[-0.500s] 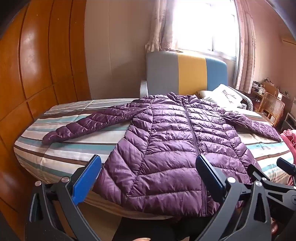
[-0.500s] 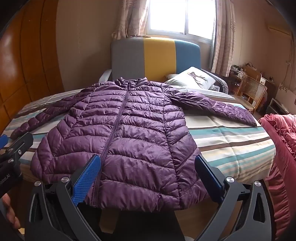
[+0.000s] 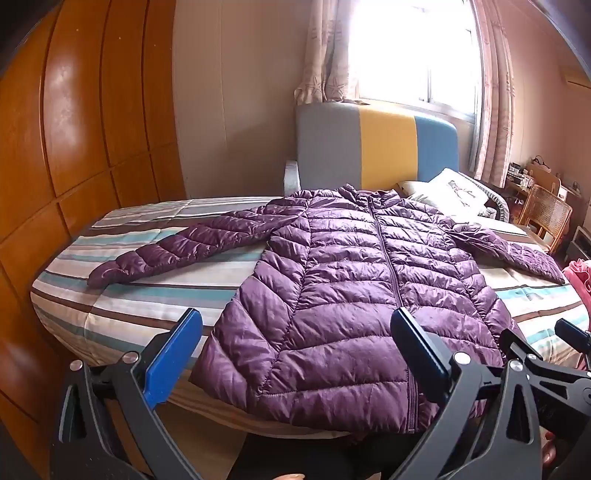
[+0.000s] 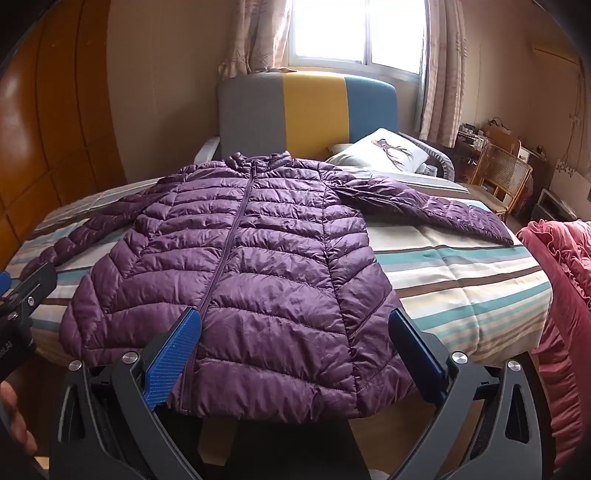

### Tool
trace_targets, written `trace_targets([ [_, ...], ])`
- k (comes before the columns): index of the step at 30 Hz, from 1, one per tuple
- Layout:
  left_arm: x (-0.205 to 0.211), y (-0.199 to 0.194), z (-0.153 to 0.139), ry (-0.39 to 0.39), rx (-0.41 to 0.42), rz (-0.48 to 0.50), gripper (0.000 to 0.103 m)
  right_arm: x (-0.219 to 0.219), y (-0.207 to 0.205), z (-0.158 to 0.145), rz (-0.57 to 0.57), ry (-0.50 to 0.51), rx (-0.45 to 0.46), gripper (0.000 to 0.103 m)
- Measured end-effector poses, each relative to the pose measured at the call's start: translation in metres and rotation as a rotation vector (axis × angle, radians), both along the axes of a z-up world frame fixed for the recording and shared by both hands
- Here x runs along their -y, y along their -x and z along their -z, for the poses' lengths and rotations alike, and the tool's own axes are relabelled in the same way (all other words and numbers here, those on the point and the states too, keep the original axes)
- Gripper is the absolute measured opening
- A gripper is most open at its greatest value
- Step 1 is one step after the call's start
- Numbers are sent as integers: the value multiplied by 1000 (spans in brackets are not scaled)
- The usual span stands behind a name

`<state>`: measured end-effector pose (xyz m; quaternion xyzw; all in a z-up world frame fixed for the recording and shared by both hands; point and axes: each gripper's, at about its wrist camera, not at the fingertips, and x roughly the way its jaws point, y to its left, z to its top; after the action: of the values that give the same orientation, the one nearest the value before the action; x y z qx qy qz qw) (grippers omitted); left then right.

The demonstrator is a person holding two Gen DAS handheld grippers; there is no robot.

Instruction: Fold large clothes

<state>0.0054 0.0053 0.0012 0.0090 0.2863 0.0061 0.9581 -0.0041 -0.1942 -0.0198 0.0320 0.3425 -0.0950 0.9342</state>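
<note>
Purple quilted puffer jacket (image 3: 354, 295) lies flat and face up on the striped bedspread (image 3: 140, 310), zipped, its collar toward the headboard and its hem hanging a little over the near edge of the bed. Both sleeves are spread out to the sides: one (image 3: 192, 247) angles toward the wooden wardrobe side, the other (image 4: 436, 210) reaches toward the pink ruffled fabric (image 4: 565, 295) at the bed's far side.

Left gripper (image 3: 295, 354) is held above the near edge of the bed, tilted downward toward the jacket's hem, its jaws spread wide with nothing between the blue pads; the hem shows through the gap but neither pad touches it. Right gripper (image 4: 295, 354) is held the same way just beside it, also pitched down and wide open, empty, framing the lower right part of the jacket front. In the right wrist view the left gripper's black frame shows at the left edge, with part of a hand (image 4: 14, 417) below it.

One jacket, with two sleeves and one zip down the middle. Two grippers, each with two fingers. One bed with a three-coloured headboard (image 4: 306, 110) in grey, yellow and blue, one white pillow (image 4: 384, 155) with a printed figure just beyond the collar, one wicker chair (image 4: 498, 173) by the wall, one window (image 4: 354, 29) with curtains on both sides, and a wooden wardrobe (image 3: 74, 147) along the left.
</note>
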Motion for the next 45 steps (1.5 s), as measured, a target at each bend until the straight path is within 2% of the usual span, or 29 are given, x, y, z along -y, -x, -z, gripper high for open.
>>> trace_targets([
  [45,-1,-1,6,12,-19,-14,101,4,-2,7,3,12,-10,100],
])
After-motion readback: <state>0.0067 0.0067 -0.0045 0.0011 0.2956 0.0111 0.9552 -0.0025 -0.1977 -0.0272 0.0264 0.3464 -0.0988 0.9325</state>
